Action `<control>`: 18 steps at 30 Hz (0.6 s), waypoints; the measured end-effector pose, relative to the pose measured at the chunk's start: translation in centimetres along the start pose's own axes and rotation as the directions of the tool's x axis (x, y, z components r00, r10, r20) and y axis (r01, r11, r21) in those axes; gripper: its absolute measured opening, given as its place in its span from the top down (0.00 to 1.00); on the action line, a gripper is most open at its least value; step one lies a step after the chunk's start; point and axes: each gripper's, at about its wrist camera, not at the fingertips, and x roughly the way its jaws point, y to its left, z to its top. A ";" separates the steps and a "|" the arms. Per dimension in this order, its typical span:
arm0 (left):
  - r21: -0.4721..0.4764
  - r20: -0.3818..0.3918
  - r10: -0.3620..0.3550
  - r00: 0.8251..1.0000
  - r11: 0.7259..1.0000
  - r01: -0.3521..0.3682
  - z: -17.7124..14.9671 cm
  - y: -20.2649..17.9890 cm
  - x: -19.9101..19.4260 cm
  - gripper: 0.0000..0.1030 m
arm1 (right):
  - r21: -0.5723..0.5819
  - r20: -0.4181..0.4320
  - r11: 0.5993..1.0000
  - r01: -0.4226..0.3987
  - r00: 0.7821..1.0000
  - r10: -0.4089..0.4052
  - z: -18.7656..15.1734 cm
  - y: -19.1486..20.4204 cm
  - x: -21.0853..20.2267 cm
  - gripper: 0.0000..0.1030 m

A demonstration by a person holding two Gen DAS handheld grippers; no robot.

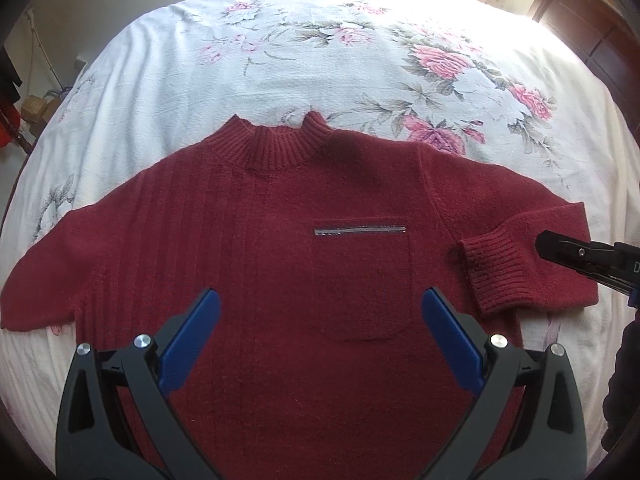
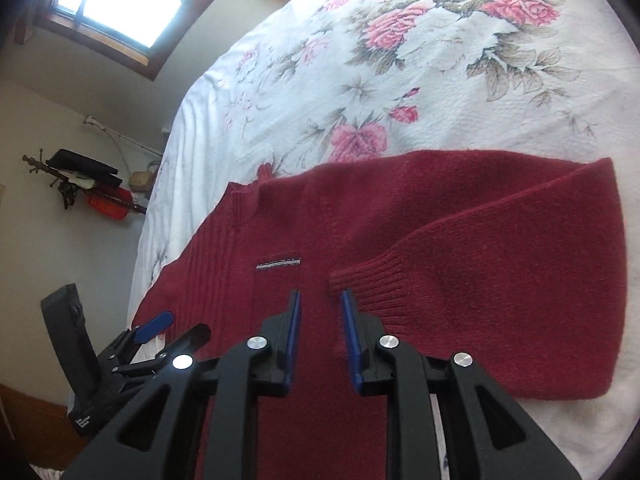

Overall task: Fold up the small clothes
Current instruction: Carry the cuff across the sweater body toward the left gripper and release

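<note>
Only one red sweater lies on the flowery bed. Two grippers: left gripper spread wide, holding nothing; right gripper slightly apart, holding nothing, beside the cuff.

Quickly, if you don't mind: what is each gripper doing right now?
Left gripper: open wide, empty, above the red sweater.
Right gripper: open with a narrow gap, holding nothing, beside the folded-in sleeve cuff.
</note>
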 end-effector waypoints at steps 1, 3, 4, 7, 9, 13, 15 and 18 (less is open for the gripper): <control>0.000 -0.021 -0.031 0.999 1.000 0.031 -0.1 -0.7 0.5 0.03 | 0.003 0.015 1.000 0.023 1.000 -0.023 -0.1 -0.6 -0.9 0.79; -0.014 -0.072 -0.105 0.992 0.994 0.105 -0.2 -2.3 1.6 0.03 | 0.014 0.036 0.998 0.066 0.997 -0.066 -0.5 -2.0 -2.7 0.79; -0.032 -0.099 -0.153 0.983 0.988 0.150 -0.2 -3.1 2.3 0.03 | 0.024 0.043 0.997 0.079 0.996 -0.080 -0.7 -2.7 -3.4 0.79; -0.111 -0.167 -0.282 0.945 0.957 0.266 -0.3 -5.1 4.6 0.04 | 0.057 0.062 0.992 0.114 0.991 -0.117 -1.6 -4.7 -5.4 0.78; -0.154 -0.197 -0.337 0.921 0.938 0.310 -0.3 -6.5 6.1 0.04 | 0.064 0.067 0.989 0.133 0.988 -0.137 -2.3 -5.6 -6.1 0.78; -0.226 -0.240 -0.418 0.876 0.902 0.369 0.1 -8.8 8.4 0.06 | 0.055 0.076 0.985 0.163 0.983 -0.167 -4.0 -6.7 -7.1 0.74; -0.247 -0.263 -0.445 0.856 0.889 0.386 0.3 -9.7 9.3 0.13 | 0.055 0.083 0.983 0.174 0.981 -0.178 -4.6 -7.1 -7.5 0.73; -0.285 -0.303 -0.457 0.836 0.881 0.378 0.3 -10.5 10.7 0.30 | 0.072 0.094 0.983 0.171 0.980 -0.177 -5.4 -7.7 -7.9 0.72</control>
